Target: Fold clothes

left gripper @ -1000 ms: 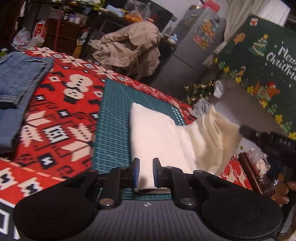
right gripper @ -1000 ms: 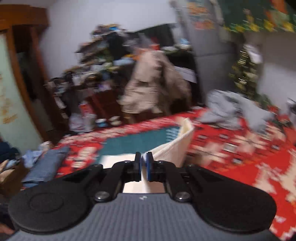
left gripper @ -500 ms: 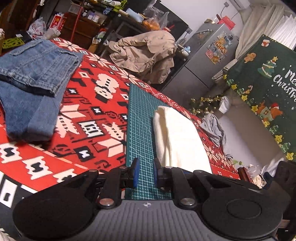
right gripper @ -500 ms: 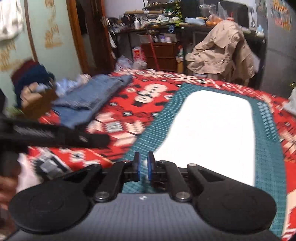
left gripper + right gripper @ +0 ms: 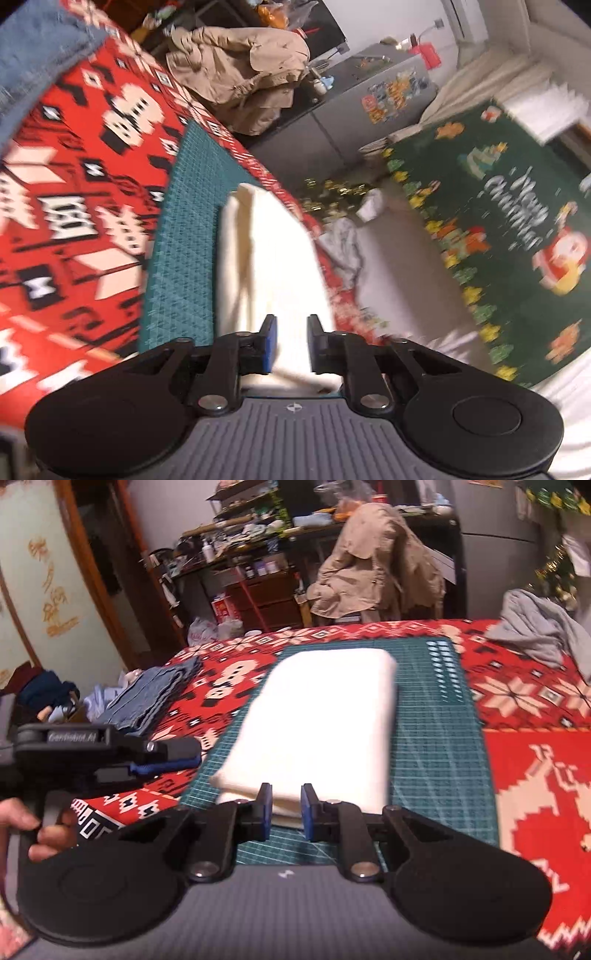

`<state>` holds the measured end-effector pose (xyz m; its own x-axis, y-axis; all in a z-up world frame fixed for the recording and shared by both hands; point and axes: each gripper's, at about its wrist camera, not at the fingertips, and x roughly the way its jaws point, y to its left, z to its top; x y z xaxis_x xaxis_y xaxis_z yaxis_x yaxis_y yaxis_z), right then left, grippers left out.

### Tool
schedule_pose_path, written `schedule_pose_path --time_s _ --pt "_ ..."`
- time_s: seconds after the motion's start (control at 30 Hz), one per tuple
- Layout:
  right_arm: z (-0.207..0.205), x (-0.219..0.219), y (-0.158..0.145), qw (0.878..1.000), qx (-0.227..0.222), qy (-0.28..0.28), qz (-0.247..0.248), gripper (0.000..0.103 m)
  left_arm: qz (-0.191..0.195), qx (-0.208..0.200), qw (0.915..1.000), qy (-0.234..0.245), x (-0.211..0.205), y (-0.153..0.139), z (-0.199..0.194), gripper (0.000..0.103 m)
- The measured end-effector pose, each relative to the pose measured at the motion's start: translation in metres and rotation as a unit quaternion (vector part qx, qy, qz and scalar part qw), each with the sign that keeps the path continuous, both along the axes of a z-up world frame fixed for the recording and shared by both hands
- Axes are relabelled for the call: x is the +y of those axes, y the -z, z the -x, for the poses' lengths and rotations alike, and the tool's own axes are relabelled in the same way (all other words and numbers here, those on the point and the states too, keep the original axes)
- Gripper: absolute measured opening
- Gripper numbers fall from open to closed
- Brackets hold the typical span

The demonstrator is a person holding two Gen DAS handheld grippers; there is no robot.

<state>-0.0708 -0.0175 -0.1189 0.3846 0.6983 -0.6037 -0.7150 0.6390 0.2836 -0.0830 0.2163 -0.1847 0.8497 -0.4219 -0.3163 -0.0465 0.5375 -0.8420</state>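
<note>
Cream garment (image 5: 317,723) lies folded into a thick oblong on the green cutting mat (image 5: 436,738), which sits on the red patterned cloth (image 5: 535,775). Long axis of the oblong runs straight away from the right gripper (image 5: 286,810); the near short end, where stacked layers show as an open edge, sits directly ahead of its tips, close but apart

Right gripper: jaws apart, having just been opening; nothing between them, only mat and the garment's near edge visible through the gap. No pad presses on cloth

Left gripper (image 5: 173,755) in the right wrist view: over the red cloth to the left of the mat, near the garment's near-left corner, pointing in across the short axis. Hand (image 5: 33,827) on its handle at the left edge. In its own view the left gripper (image 5: 290,343) shows jaws parted, also just opened wider, with the cream garment (image 5: 266,258) stretching ahead; cloth seems to lie in front of the gap but blur keeps me from telling whether any is inside it. No squeeze visible

Judgement: both tongs sit at the same near end, the right square on the long axis, the left off the corner. The right is the better placed for the near edge; a further fold would carry that edge along the long axis toward the far rounded end

Folded jeans (image 5: 155,698) well apart on the left; grey garment (image 5: 539,631) well apart at far right
</note>
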Motion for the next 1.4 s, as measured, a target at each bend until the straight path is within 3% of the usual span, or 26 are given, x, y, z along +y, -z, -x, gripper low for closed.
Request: schedule_pose_path --time_s 0.03,0.07,0.3,0.7,1.0,1.27,1.4 --pt "-0.002 -0.004 0.001 1.000 0.003 0.005 -0.003 0.018 0.018 -0.003 0.9998 0.000 0.003 0.003 -0.005 0.030" --pt "-0.003 -0.008 0.001 1.000 0.007 0.010 -0.006 0.018 0.035 -0.006 0.9994 -0.001 0.006 0.006 -0.011 0.031" --pt "-0.008 -0.016 0.003 1.000 0.015 0.018 -0.020 0.018 0.068 -0.001 0.9976 -0.011 0.015 0.017 -0.040 0.034" --pt "-0.006 -0.009 0.003 1.000 0.027 0.005 -0.014 0.019 0.124 0.004 0.9920 -0.027 0.028 0.036 -0.055 0.036" --pt "-0.004 -0.007 0.003 0.999 0.034 0.003 -0.008 0.023 0.176 -0.009 0.9844 0.007 0.023 0.049 -0.047 0.036" --pt "-0.004 -0.004 0.005 0.999 0.044 -0.001 -0.011 0.023 0.266 -0.024 0.9622 0.056 0.023 0.073 -0.032 0.036" --pt "-0.003 -0.005 0.006 0.999 0.044 0.001 -0.012 0.024 0.251 -0.026 0.9644 0.079 0.020 0.069 -0.029 0.034"
